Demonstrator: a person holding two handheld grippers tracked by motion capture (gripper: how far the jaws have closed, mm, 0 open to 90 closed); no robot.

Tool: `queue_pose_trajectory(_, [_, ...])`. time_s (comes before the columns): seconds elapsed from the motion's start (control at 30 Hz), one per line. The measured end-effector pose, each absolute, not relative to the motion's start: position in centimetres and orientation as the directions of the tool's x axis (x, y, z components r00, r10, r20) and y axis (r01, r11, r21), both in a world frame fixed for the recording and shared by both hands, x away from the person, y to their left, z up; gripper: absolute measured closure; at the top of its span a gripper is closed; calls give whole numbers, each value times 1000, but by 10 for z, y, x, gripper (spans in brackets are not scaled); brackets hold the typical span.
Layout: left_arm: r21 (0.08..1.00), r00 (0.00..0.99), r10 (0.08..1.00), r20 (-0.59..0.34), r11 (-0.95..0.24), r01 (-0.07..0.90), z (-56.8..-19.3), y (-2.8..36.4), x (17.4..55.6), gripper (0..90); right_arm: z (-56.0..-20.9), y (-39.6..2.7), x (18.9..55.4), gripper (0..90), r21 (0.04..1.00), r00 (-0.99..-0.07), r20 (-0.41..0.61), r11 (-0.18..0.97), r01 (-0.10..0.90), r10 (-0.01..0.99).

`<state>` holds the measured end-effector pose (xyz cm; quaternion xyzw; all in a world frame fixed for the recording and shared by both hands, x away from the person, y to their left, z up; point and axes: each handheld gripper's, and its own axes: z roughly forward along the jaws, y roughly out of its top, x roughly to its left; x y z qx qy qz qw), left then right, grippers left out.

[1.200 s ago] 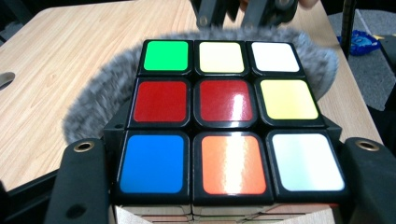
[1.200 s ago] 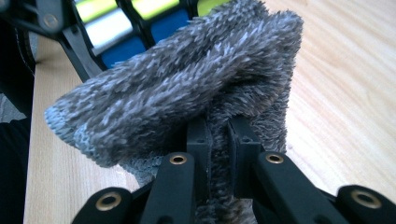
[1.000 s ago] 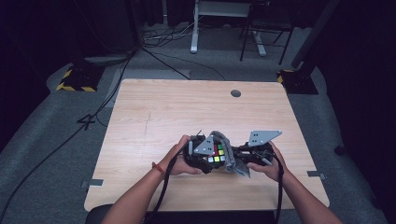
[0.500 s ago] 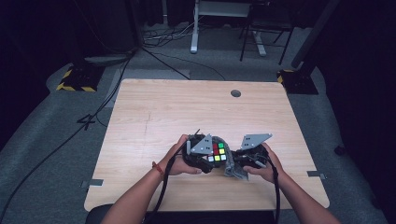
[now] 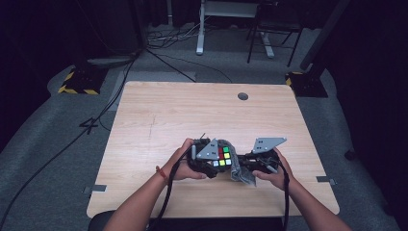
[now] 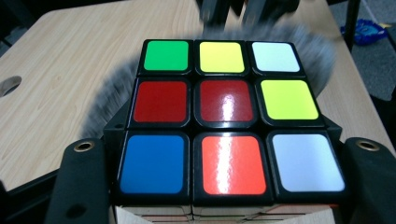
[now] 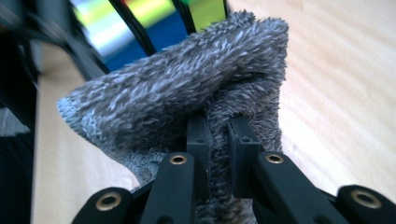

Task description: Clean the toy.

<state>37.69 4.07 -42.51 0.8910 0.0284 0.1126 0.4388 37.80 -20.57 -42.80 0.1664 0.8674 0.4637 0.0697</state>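
1. The light wooden table with a round cable hole is taking up the middle of the high view; the work is sitting low and just right of centre, near the table's front edge.
2. The person's two forearms are coming in from the bottom of the high view, each hand wrapped around a gripper, the two meeting at the cube.
3. The left gripper is clamping the black-framed puzzle cube with coloured square stickers. In the left gripper view its jaws are pressing the cube's lower corners from both sides, and the cube's face is reaching from centre to bottom of the frame.
4. The right gripper is pinching the grey fluffy microfibre cloth between closed jaws, seen at the centre of the right gripper view. The bunched cloth is lying against the cube's side, whose blurred stickers are showing at the upper left.
5. In the left gripper view the cloth is smearing as a grey blur behind the cube's far edge and upper right, which reads as wiping under way.
6. Judgement: both grasps are made and the wipe is mid-course on the far and side faces. The face shown in the left gripper view is looking glossy; how many faces are left to wipe I cannot tell. Setting cube and cloth down is not yet done.
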Motion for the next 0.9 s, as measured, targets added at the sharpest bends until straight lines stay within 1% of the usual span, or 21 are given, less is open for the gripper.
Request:
queue_pose_trajectory(0.1, [801,976,147,162,-597,-43,-425,41,377,336,-423,-206,374,817,843,-941,16,502,194,338])
queue_pose_trajectory(0.17, [797,975,151,164,-603,-40,-425,40,376,335,-424,-208,373,817,853,-941,30,483,200,337])
queue_pose_trajectory(0.3, [784,974,157,164,-620,-32,-429,38,377,333,-419,-208,370,817,868,-944,14,464,175,331])
queue_pose_trajectory(0.37, [773,970,170,176,-633,-30,-430,35,377,317,-418,-207,368,818,873,-941,8,457,171,337])
queue_pose_trajectory(0.43, [752,967,164,193,-658,-38,-433,30,375,329,-417,-204,366,819,880,-948,9,448,160,320])
queue_pose_trajectory(0.53, [741,967,155,202,-670,-47,-436,27,373,332,-411,-196,359,819,871,-952,-41,477,114,302])
queue_pose_trajectory(0.67, [752,968,162,191,-658,-38,-434,29,375,334,-414,-199,364,819,863,-946,-27,484,141,324])
queue_pose_trajectory(0.83, [763,967,172,186,-645,-32,-430,32,376,334,-423,-205,374,819,824,-934,-28,537,180,356])
queue_pose_trajectory(0.9, [772,967,175,184,-635,-32,-428,34,376,335,-427,-208,379,819,816,-929,-11,541,205,369])
